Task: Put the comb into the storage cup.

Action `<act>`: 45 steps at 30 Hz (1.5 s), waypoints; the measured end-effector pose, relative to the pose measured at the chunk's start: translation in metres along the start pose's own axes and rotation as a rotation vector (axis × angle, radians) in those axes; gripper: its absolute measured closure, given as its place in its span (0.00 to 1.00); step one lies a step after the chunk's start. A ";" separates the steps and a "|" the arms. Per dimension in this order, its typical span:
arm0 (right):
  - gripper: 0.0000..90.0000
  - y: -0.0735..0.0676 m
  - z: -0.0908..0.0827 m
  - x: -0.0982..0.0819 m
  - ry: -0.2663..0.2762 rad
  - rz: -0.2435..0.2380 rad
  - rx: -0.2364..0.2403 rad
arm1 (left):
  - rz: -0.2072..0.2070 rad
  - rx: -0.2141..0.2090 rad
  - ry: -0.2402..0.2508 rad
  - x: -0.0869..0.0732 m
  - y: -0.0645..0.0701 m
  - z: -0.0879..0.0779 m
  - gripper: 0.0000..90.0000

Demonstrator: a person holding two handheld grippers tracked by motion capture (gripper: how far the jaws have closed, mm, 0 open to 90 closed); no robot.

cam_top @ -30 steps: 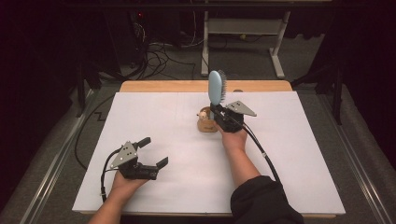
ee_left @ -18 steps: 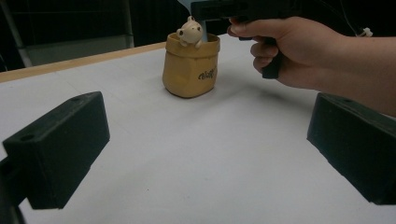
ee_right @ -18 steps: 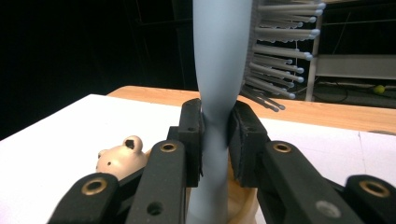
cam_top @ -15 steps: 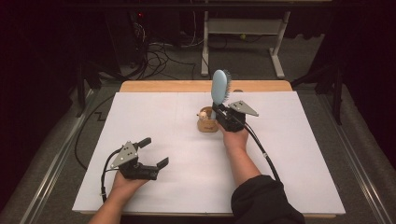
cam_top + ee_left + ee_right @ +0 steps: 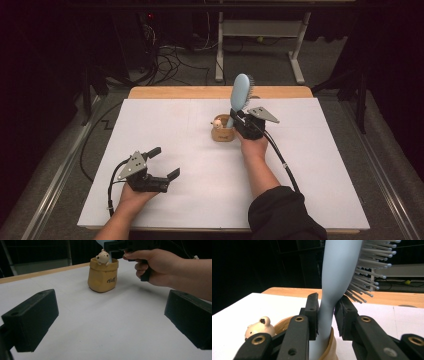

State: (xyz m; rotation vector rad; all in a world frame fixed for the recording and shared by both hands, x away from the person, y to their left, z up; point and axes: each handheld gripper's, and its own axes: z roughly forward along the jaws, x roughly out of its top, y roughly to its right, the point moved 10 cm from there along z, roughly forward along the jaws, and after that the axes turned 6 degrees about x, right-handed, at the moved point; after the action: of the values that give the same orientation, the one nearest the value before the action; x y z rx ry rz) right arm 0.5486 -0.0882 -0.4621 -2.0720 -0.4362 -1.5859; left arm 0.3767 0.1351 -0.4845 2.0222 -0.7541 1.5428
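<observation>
Right gripper view has my right gripper (image 5: pixel 326 312) pinching the blue hairbrush (image 5: pixel 337 277) handle, upright in the little yellow cup (image 5: pixel 223 131) mid-table, so I'd let go slowly and pull straight back; left gripper (image 5: pixel 164 162) sits spread wide, well apart.

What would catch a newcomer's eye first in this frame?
The pale blue hairbrush stands upright near the far middle of the white table, its handle down in a small tan holder with a little animal figure on its rim. The right tongs grip the brush handle just above the holder. The left tongs rest open near the table's near left, holding nothing.
</observation>
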 end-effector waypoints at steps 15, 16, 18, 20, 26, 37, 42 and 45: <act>0.80 0.002 0.001 0.000 -0.008 -0.005 -0.007 | 0.002 0.002 -0.001 0.000 0.000 0.000 0.00; 0.80 0.002 0.001 0.000 -0.008 -0.006 -0.008 | 0.003 0.002 -0.001 0.000 0.000 0.000 0.00; 0.80 0.002 0.001 0.000 -0.008 -0.006 -0.008 | 0.001 0.003 0.000 0.000 0.000 0.000 0.00; 0.80 0.002 0.001 0.000 -0.007 -0.006 -0.008 | 0.003 0.003 0.000 0.000 0.000 -0.001 0.00; 0.78 0.003 0.002 0.000 -0.010 -0.009 -0.011 | 0.004 0.002 -0.002 0.000 0.000 -0.001 0.00; 0.76 0.003 0.004 0.000 -0.022 -0.021 -0.017 | 0.001 0.002 0.002 0.001 0.000 -0.001 0.00; 0.73 0.004 0.005 -0.001 -0.025 -0.023 -0.022 | 0.001 0.004 0.003 0.001 0.000 -0.001 0.00; 0.70 0.004 0.004 -0.001 -0.031 -0.027 -0.023 | 0.002 0.003 0.002 0.001 0.000 -0.001 0.00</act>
State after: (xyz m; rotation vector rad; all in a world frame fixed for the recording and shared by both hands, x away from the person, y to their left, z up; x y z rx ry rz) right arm 0.5541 -0.0890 -0.4650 -2.1184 -0.4605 -1.5829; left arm 0.3763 0.1356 -0.4834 2.0220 -0.7538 1.5484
